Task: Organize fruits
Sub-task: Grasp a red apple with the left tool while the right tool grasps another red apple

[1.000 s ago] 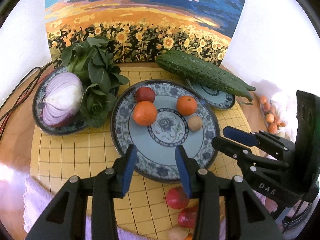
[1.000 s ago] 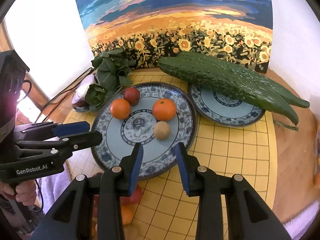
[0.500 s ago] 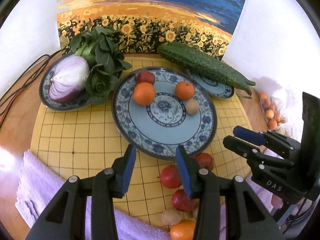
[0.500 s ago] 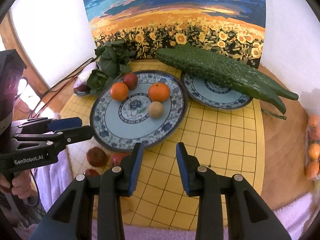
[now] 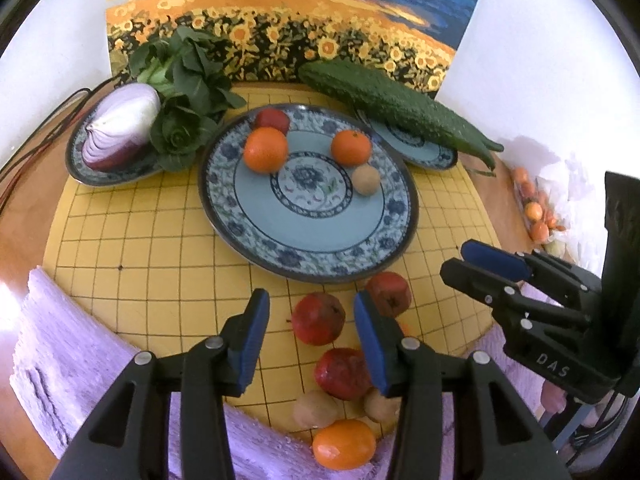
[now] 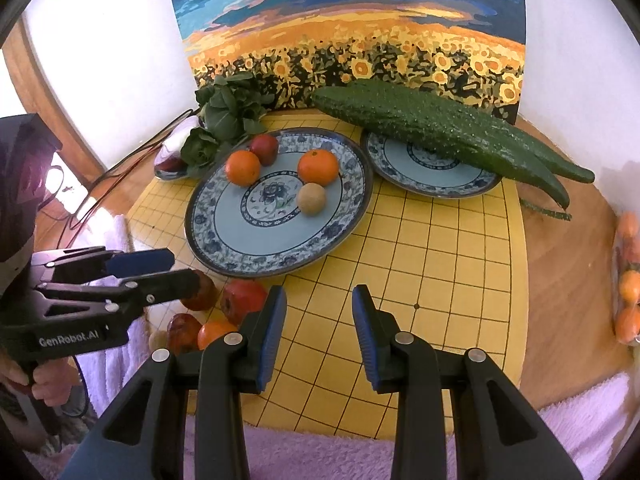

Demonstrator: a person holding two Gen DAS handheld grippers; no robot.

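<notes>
1. The left gripper [image 5: 310, 330] hangs tilted down over the loose fruit at the near edge of the yellow grid mat [image 5: 160, 264]; its jaws are opening; a red fruit [image 5: 318, 318] shows in the gap between them, though the pads do not press on it.
2. The right gripper [image 6: 318, 334] hovers over bare mat, with the loose fruit off to its left; its jaws stand apart with nothing between them.
3. The loose pile lies on the mat just in front of the large blue patterned plate [image 5: 248, 236]: a second red fruit [image 5: 390, 292] close to the plate rim, a third red one [image 5: 342, 374] nearer the camera, two small brown fruits [image 5: 314, 410] beside it, and an orange [image 5: 344, 444] at the mat's edge against the lilac towel [image 5: 80, 360].
4. On the large plate sit two oranges [image 5: 266, 150], a red fruit [image 5: 274, 118] at the far rim and a small brown fruit [image 5: 366, 180].
5. A left-hand plate [image 5: 100, 172] carries a halved red onion [image 5: 122, 132] and leafy greens [image 5: 184, 92]; a smaller plate [image 6: 432, 176] on the right carries long bumpy green cucumbers [image 6: 440, 128].
6. A sunflower painting [image 6: 352, 28] stands behind on the wooden desk [image 6: 560, 248]; a bag of small orange fruits [image 5: 536, 216] lies at the right.
</notes>
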